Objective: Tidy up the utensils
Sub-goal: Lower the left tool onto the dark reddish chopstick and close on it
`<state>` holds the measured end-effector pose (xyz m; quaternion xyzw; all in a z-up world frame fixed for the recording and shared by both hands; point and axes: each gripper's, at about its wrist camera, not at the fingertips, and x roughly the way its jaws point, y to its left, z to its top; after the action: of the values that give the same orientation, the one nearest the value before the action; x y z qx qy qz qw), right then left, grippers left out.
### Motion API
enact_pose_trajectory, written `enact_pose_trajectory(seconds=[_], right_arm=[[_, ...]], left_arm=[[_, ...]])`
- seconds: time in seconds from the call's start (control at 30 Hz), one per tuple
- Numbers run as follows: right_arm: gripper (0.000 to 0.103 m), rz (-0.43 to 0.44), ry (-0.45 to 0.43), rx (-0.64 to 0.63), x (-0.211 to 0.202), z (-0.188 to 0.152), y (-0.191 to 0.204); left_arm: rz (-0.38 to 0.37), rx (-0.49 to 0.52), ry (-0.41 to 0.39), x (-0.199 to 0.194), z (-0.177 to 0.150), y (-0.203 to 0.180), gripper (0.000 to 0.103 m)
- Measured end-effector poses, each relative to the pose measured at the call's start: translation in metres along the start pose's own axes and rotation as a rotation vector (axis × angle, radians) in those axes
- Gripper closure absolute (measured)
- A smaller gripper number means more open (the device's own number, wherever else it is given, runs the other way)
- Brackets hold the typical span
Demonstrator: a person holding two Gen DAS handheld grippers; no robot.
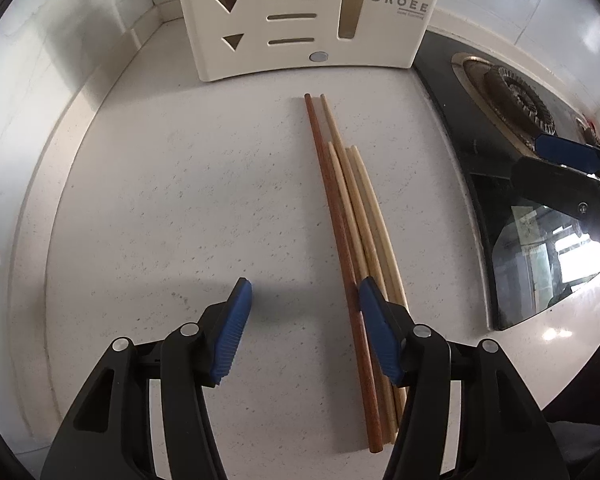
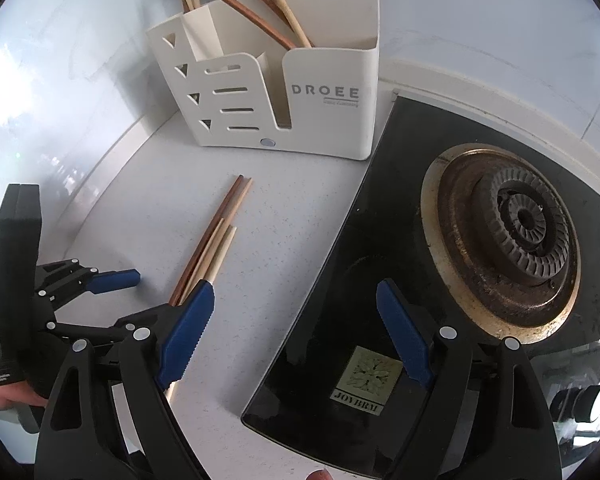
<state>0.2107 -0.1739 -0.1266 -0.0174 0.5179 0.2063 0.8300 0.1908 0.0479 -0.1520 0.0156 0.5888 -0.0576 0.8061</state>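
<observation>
Several chopsticks [image 1: 342, 216], one dark brown and the rest pale wood, lie side by side on the white counter [image 1: 180, 200], pointing toward a cream utensil holder [image 1: 300, 20]. My left gripper [image 1: 306, 320] hovers open over their near half. Its right pad [image 1: 380, 332] sits above the pale sticks, and the dark stick runs just inside that pad. Neither pad presses on anything. In the right wrist view the holder [image 2: 324, 92] has several chopsticks [image 2: 260, 12] standing in it. My right gripper [image 2: 296, 332] is wide open and holds nothing, above the counter and the hob's edge, to the right of the lying sticks [image 2: 212, 240].
A black glass hob [image 2: 340, 272] with a rusty burner [image 2: 516, 224] lies right of the counter. The holder stands in the corner against the tiled wall [image 2: 480, 8]. A hand [image 2: 4, 398] holds the left gripper's handle at the lower left.
</observation>
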Motion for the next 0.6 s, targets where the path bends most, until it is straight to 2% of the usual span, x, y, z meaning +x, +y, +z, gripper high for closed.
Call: enact_pose_trajectory(seconds=[0.17,0.23,0.27,0.43,0.53,0.6], right_arm=[[0.020,-0.004,0.036,-0.012,0.006,0.005,0.009],[0.020,-0.005,0.054,-0.012,0.008,0.005,0.011],[0.020,-0.004,0.062,-0.011,0.009,0.004,0.012],[0.020,-0.006,0.116,0.006,0.017,0.004,0.014],[0.020,-0.007,0.145,0.014,0.020,0.005,0.018],[0.020,-0.014,0.169,0.015,0.023,0.006,0.021]], left_arm=[[-0.006,0.020,0.050,0.000,0.003,0.001,0.050],[0.007,0.032,0.078,0.001,0.005,0.002,0.055],[0.041,0.055,0.095,0.002,0.006,0.000,0.061],[0.050,0.054,0.167,0.005,0.015,0.000,0.064],[0.055,0.045,0.180,0.007,0.019,0.003,0.076],[0.060,0.041,0.188,0.006,0.019,0.008,0.088]])
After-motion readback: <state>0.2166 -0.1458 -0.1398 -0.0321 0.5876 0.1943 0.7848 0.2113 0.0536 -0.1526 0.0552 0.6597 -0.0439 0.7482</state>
